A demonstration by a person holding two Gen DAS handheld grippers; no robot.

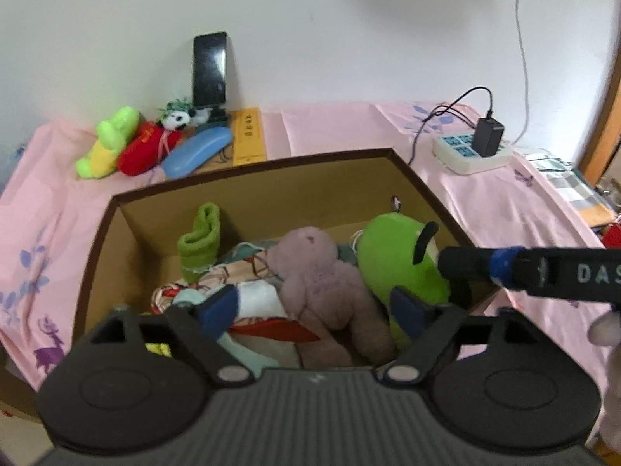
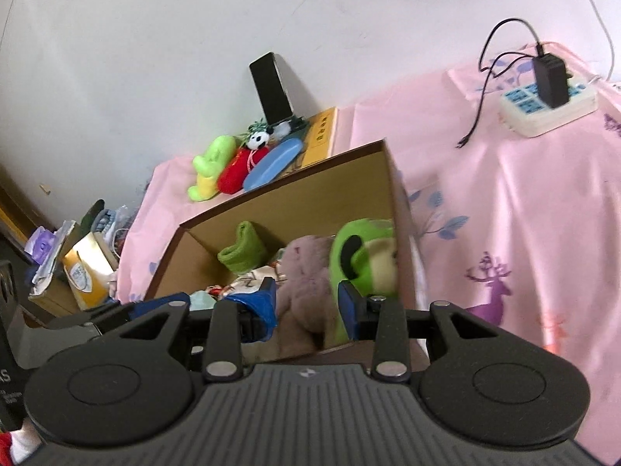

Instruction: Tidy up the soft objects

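Observation:
A brown-rimmed cardboard box [image 1: 252, 167] stands on a pink sheet. It holds a mauve plush bear [image 1: 322, 279], a green frog plush [image 1: 392, 260], a rolled green sock [image 1: 200, 240] and patterned cloth [image 1: 240, 272]. My left gripper [image 1: 312, 310] hovers over the box's near side, wide open and empty, with the bear below the gap. One black finger [image 1: 465, 264] of the right gripper reaches in from the right, by the frog. In the right wrist view my right gripper [image 2: 308, 305] is open with nothing between its pads, facing the bear [image 2: 306, 272] and frog [image 2: 361, 248].
Behind the box against the wall lie a green-and-yellow plush [image 1: 108, 143], a red panda plush [image 1: 151, 143], a blue case [image 1: 198, 151] and a phone on a stand [image 1: 209, 70]. A power strip with a charger [image 1: 471, 153] sits at the back right. Bags and clutter [image 2: 77, 264] crowd the left.

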